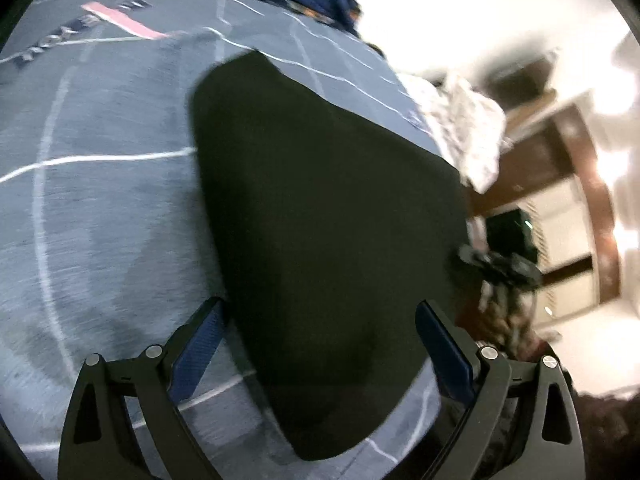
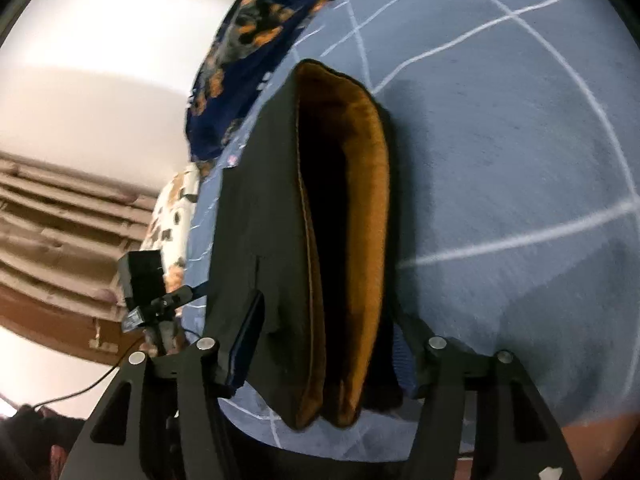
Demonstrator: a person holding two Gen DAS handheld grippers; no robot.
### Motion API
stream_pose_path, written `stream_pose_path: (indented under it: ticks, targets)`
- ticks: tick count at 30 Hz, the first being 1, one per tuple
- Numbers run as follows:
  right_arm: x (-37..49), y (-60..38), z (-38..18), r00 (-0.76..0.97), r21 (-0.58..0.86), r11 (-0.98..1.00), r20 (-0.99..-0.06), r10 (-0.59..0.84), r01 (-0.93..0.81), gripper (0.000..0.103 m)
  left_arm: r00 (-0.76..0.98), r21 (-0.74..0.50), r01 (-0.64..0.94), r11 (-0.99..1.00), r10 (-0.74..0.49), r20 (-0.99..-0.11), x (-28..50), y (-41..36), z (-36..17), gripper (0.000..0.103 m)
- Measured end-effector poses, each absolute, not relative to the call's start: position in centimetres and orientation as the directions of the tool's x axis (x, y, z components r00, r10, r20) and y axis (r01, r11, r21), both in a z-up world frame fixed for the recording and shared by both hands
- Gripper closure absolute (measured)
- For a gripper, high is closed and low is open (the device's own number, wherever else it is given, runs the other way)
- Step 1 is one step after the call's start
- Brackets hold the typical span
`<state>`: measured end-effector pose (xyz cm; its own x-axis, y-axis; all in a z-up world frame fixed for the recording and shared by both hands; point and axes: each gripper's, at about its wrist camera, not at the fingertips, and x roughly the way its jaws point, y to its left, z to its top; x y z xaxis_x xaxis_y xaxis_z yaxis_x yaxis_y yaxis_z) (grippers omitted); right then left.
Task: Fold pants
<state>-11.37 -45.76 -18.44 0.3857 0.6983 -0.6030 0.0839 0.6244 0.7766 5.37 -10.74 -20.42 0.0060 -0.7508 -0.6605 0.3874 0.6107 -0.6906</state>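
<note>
The dark pants [image 1: 320,240] lie flat on a blue-grey bedspread [image 1: 100,200] with thin white lines. My left gripper [image 1: 320,344] is open, its blue-padded fingers wide apart over the near end of the pants, holding nothing. In the right wrist view the pants [image 2: 272,220] show an orange-brown lining [image 2: 368,200] at the open waist. My right gripper [image 2: 324,336] is open, its fingers straddling the waist end; whether they touch the cloth I cannot tell.
A navy cloth with orange print [image 2: 248,48] lies at the far end of the bed. A white patterned pillow [image 1: 468,128] sits at the bed's edge. The left gripper's body [image 2: 148,280] shows beyond the bed edge. Curtains [image 2: 60,220] and wooden furniture [image 1: 580,184] stand past the bed.
</note>
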Motion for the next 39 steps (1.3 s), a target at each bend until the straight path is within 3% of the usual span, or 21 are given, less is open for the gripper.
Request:
stream_pose_path:
  ticks: [6, 11, 15, 17, 18, 20, 21, 22, 28, 32, 34, 39]
  targets:
    - [-10.6, -44.2, -18.1, 0.36, 0.769, 0.64, -0.601, 0.713, 0.017, 0.042, -0.122, -0.771, 0.424, 0.475, -0.814, -0.568, 6.4, -11.9, -20.8, 0.003]
    - [-10.6, -44.2, -18.2, 0.341, 0.779, 0.627, -0.586, 0.735, -0.014, 0.043, -0.155, -0.769, 0.417, 0.484, -0.796, -0.585, 6.8, -12.3, -20.5, 0.003]
    - [-10.5, -44.5, -18.4, 0.335, 0.787, 0.616, -0.577, 0.745, -0.016, 0.043, -0.042, -0.645, 0.516, 0.564, -0.735, -0.677, 5.2, -14.0, -19.5, 0.005]
    - [-10.5, -44.4, -18.4, 0.34, 0.784, 0.62, -0.579, 0.741, -0.018, 0.043, 0.061, -0.53, 0.565, 0.633, -0.673, -0.737, 4.0, -14.8, -19.3, 0.023]
    - [-10.5, -44.4, -18.4, 0.342, 0.782, 0.623, -0.581, 0.738, -0.017, 0.043, 0.091, -0.506, 0.563, 0.654, -0.657, -0.748, 3.8, -14.7, -19.3, 0.038]
    - [-10.4, -44.1, -18.4, 0.346, 0.779, 0.626, -0.586, 0.733, -0.008, 0.043, 0.105, -0.525, 0.525, 0.67, -0.663, -0.742, 4.0, -14.3, -19.6, 0.05]
    - [-10.3, -44.0, -18.4, 0.348, 0.781, 0.625, -0.585, 0.733, -0.004, 0.043, 0.094, -0.545, 0.504, 0.67, -0.67, -0.737, 4.3, -14.0, -19.8, 0.063]
    - [-10.3, -44.1, -18.4, 0.351, 0.784, 0.621, -0.582, 0.733, 0.002, 0.043, 0.081, -0.568, 0.482, 0.667, -0.679, -0.729, 4.6, -13.7, -20.0, 0.066]
    - [-10.4, -45.2, -18.7, 0.375, 0.837, 0.547, -0.515, 0.771, 0.025, 0.051, 0.008, -0.644, 0.492, 0.586, -0.743, -0.67, 5.2, -13.3, -18.9, 0.068]
    - [-10.2, -45.3, -19.1, 0.366, 0.848, 0.529, -0.499, 0.785, 0.022, 0.051, -0.044, -0.569, 0.523, 0.635, -0.647, -0.761, 5.5, -14.7, -19.2, 0.067]
    - [-10.0, -45.2, -19.1, 0.361, 0.847, 0.532, -0.503, 0.785, 0.024, 0.051, -0.054, -0.563, 0.513, 0.648, -0.63, -0.775, 5.6, -14.9, -19.6, 0.052]
    - [-9.2, -44.4, -18.8, 0.352, 0.824, 0.566, -0.532, 0.77, 0.009, 0.045, 0.02, -0.511, 0.548, 0.662, -0.621, -0.784, 4.7, -15.7, -19.5, 0.051]
